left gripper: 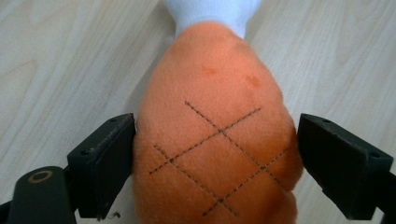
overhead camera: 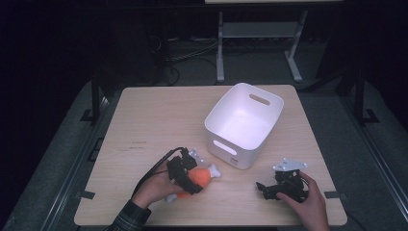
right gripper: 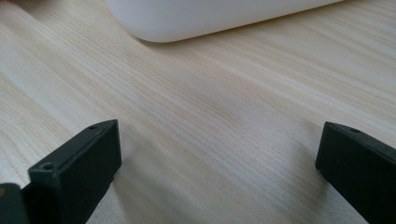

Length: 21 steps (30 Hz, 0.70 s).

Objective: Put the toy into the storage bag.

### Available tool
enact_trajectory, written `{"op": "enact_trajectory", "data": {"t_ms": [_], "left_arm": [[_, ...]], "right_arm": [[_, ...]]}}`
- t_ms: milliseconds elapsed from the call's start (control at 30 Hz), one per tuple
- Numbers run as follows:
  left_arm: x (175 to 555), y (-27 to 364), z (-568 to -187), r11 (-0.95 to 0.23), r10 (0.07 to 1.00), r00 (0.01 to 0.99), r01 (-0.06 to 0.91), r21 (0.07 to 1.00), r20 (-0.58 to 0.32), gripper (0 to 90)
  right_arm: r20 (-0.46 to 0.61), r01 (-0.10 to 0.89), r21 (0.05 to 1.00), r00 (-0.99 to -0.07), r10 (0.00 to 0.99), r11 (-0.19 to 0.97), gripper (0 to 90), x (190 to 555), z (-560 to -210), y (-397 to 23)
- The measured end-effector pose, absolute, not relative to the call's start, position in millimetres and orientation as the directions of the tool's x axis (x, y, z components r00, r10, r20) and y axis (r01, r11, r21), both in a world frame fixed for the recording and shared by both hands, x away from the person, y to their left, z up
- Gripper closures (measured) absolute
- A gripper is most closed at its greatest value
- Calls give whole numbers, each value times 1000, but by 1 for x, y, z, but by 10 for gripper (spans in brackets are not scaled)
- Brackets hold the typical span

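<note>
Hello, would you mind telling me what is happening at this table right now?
A person works at a light wooden table with a gripper in each hand. The left gripper has its fingers either side of an orange plush drumstick toy with a white end, touching it but not yet clearly squeezing. The right gripper rests open on the table beside the white plastic bin with handle slots.

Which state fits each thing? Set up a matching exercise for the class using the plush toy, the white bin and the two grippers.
Things:
1. plush toy
2. white bin
3. left gripper
4. right gripper

States:
A. empty, jaws apart above bare wood
B. orange, lying on the table
C. jaws on both sides of the toy
D. empty, standing upright

Pairs: 1-B, 2-D, 3-C, 4-A
</note>
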<state>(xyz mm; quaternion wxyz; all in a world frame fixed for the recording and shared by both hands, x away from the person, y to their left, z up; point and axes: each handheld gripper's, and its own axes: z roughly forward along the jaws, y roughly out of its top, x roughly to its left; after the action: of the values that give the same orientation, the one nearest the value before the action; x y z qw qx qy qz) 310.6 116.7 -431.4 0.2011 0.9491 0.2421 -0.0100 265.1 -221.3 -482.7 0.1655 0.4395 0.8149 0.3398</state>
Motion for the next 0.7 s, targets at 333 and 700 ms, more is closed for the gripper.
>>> {"op": "enact_trajectory", "data": {"t_ms": [333,700], "left_arm": [[311,113,-440,-821,447,888,455,345,-107,126],[311,111,-443,-831,435,893,447,331,-115,152]], "right_arm": [[29,604,699,-559,829,383,0,265,-483,-221],[29,604,699,-559,829,383,0,265,-483,-221]]}}
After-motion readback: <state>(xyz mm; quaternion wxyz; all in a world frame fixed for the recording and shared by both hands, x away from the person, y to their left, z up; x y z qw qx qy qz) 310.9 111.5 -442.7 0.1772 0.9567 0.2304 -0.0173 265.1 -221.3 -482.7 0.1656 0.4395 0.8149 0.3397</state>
